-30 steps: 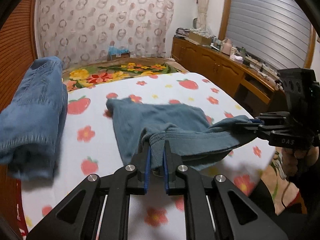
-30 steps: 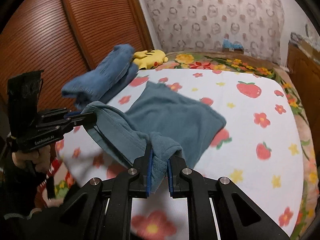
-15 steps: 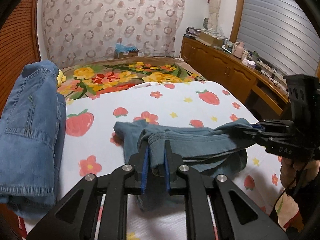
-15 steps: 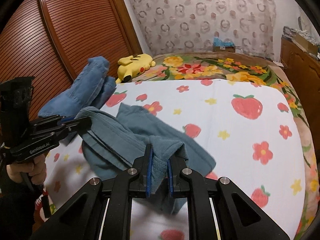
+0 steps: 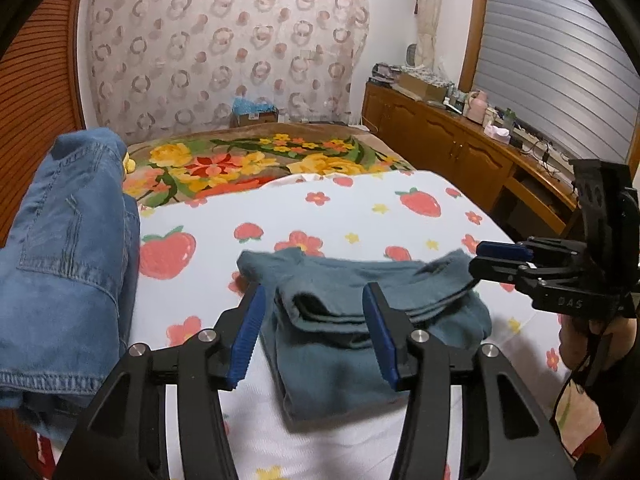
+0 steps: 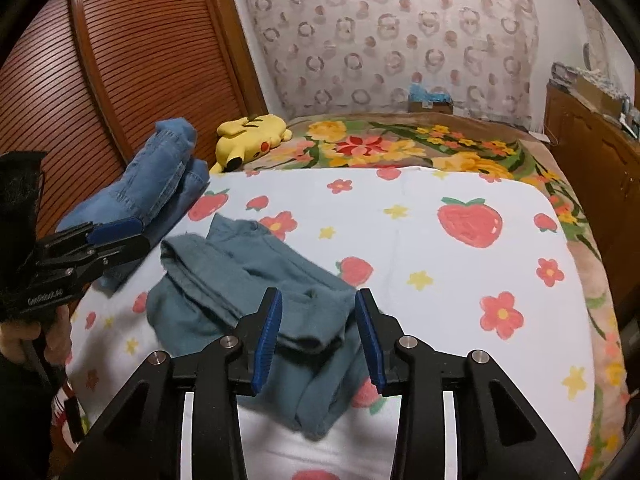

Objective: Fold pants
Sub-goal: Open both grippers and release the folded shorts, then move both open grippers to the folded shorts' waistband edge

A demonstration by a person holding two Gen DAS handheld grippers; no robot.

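The pants (image 5: 352, 320), a soft teal pair, lie folded over on themselves near the front edge of the bed, on the white sheet (image 5: 360, 208) printed with strawberries and flowers. Your left gripper (image 5: 316, 332) sits low over the near left corner of the bundle, and its jaws are opening: the blue pads (image 5: 246, 332) stand apart on either side of the folded waistband edge, with cloth between them but neither pad pressing on it. Your right gripper (image 6: 318, 340) does the same at the other corner, jaws opening, the cloth lying slack between its blue pads (image 6: 268, 340) and touched by neither. From the left wrist view you can see the right gripper (image 5: 520, 264) out at the right end of the bundle, just beside the cloth, with your hand (image 5: 580, 332) around its handle (the fabric below it looks a little blurred). From the right wrist view the left gripper (image 6: 108, 240) shows at the far left, near the bundle's upper corner. A heap of blue denim (image 5: 68, 248) lies on the left side of the bed, well apart from the teal pair, and a yellow plush toy (image 6: 250, 136) rests behind it on the floral blanket (image 6: 420, 148).
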